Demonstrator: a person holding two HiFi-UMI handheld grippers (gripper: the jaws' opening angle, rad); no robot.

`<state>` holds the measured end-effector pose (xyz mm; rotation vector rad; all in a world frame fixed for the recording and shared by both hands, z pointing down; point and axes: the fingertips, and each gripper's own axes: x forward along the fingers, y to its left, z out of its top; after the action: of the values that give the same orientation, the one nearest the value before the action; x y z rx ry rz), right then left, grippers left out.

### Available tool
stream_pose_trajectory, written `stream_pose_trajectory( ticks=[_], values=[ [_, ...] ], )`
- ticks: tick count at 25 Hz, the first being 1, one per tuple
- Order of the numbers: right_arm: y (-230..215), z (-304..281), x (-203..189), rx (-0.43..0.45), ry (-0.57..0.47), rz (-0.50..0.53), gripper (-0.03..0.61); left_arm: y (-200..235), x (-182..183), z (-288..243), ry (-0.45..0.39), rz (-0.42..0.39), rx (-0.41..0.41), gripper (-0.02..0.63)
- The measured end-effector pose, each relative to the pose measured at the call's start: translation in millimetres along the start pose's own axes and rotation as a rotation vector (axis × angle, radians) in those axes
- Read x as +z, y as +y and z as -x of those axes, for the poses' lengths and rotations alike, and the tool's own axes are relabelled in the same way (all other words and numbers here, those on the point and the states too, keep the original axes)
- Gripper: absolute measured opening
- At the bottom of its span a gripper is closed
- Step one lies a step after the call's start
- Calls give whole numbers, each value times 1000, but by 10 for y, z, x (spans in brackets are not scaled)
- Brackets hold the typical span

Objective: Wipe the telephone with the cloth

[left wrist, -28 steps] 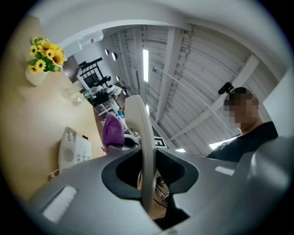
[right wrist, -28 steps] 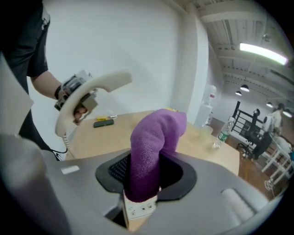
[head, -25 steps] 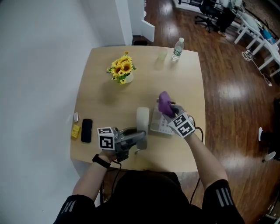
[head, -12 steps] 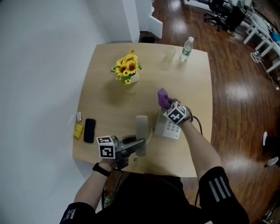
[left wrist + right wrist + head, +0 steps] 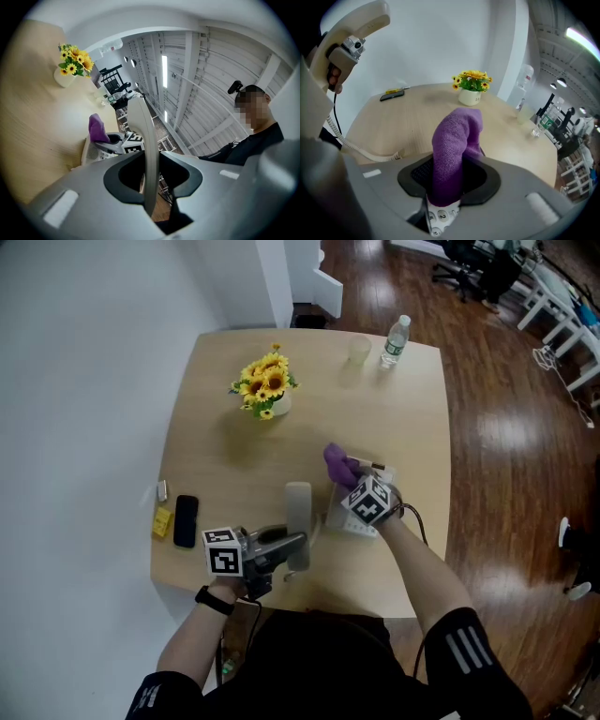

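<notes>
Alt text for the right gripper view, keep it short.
The right gripper's jaws are shut on a purple cloth that stands up between them, just above the telephone keypad. The cream handset is lifted at upper left, its coiled cord trailing over the wooden table, with potted sunflowers beyond.

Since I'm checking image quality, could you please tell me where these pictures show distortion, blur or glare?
Head view: sharp, with glare on the floor. Left gripper view: strong fisheye, dark corners, a mosaic patch at upper right. Right gripper view: fisheye too, cloth crisp.
</notes>
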<state>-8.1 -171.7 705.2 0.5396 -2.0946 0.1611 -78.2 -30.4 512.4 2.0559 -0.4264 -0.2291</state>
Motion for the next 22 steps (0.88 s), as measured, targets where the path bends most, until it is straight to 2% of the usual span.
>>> stream_pose_trajectory(
  ticks=[6,11,17,19,22],
  values=[
    [517,26,-160,61,19,84,133,-44,13,-58,20,-5,-19,92],
    [868,15,-314,88,26,69,133,-62,-9,-53,28,-12,-27,91],
    [1248,0,-470,139,60,99,132,-101,-36,-3,30,-15,-29,91],
    [1311,-5,-513,144,66,81,132,-111,-59,10,31,-15,-29,91],
    [1286,14,-515,159,62,-26,132,-115,-75,20,38,-19,-22,91]
  ],
)
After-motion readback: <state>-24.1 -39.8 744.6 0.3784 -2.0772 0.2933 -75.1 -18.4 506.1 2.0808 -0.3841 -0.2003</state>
